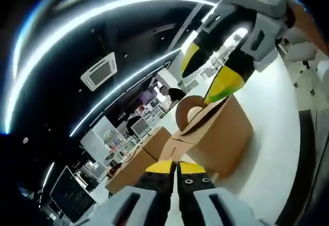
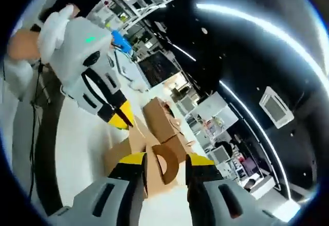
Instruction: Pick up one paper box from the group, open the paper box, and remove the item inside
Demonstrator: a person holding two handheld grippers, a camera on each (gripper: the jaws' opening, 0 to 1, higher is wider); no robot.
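Note:
A brown paper box (image 1: pixel 221 133) is held up in the air between both grippers, with its end flaps folded out. My left gripper (image 1: pixel 176 167) is shut on a thin flap at the box's near end. The right gripper (image 1: pixel 208 72) comes in from the upper right, its yellow-tipped fingers (image 1: pixel 226 85) at a flap with a rounded tab (image 1: pixel 189 110). In the right gripper view, the right gripper (image 2: pixel 168 160) has that cut-out flap (image 2: pixel 164 167) filling the gap between its jaws. Beyond it the left gripper (image 2: pixel 122 117) pinches the far side of the box (image 2: pixel 157 115). Nothing of the contents is visible.
A white tabletop (image 1: pixel 277 133) lies under the box, with a dark edge strip (image 1: pixel 303 174) beside it. Office shelving and desks (image 2: pixel 205 123) fill the background, below a dark ceiling with long strip lights (image 1: pixel 103 15). A person's hand (image 2: pixel 20 41) holds the left gripper.

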